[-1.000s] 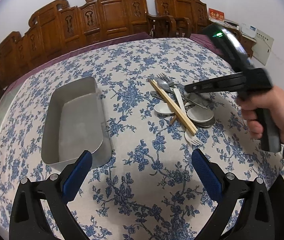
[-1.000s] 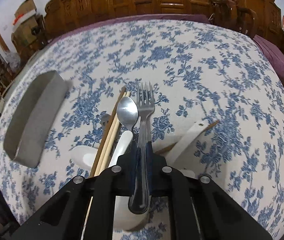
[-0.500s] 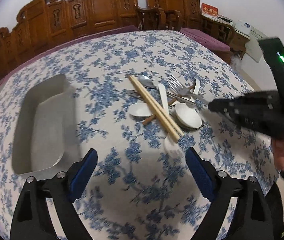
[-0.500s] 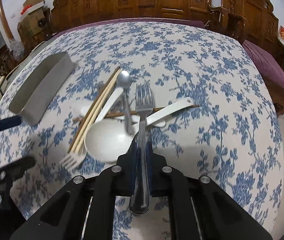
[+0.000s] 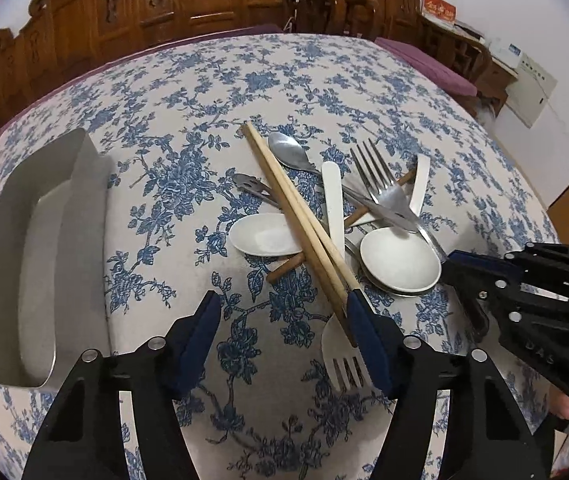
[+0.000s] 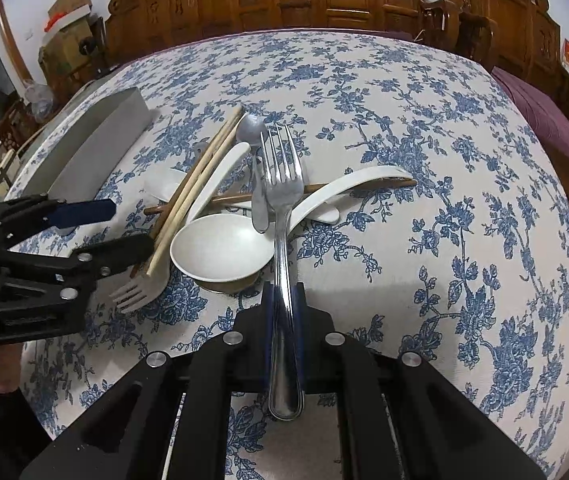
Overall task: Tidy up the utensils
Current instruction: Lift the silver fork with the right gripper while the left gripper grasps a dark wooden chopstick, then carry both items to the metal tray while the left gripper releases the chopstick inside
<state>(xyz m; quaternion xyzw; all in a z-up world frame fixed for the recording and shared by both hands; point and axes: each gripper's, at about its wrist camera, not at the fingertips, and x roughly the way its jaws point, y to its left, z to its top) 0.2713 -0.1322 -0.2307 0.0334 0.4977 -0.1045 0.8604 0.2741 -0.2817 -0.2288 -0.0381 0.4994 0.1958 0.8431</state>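
Left wrist view first: the left gripper (image 5: 284,312) hangs low over the near edge of the utensil pile, and its jaws are closing, with nothing pinched yet. The right-hand blue pad sits against the near ends of the pale chopsticks (image 5: 296,216), just above the white plastic fork (image 5: 342,354), while the other pad stands clear over bare cloth. The pile lies mid-worktop on the blue-flowered tablecloth (image 5: 188,92): two white spoons, the flat one (image 5: 262,235) to the left of the chopsticks and the big round one (image 5: 400,260) to the right, a steel spoon (image 5: 288,152) at the far end, and a darker wooden stick (image 5: 284,270) running under the lot. The metal tray (image 5: 12,248) waits off to the left, well apart from the pile.

Over to the right wrist view: the right gripper (image 6: 283,296) is pinching the handle of the steel fork (image 6: 282,184), pads pressed tight on both sides, tines pointing away over the pile. The fork's neck crosses the rim of the big round spoon (image 6: 220,246); whether it touches I cannot tell. The left gripper (image 6: 120,232) shows at the left edge here, one finger by the chopstick ends, and the tray (image 6: 96,152) sits beyond it.
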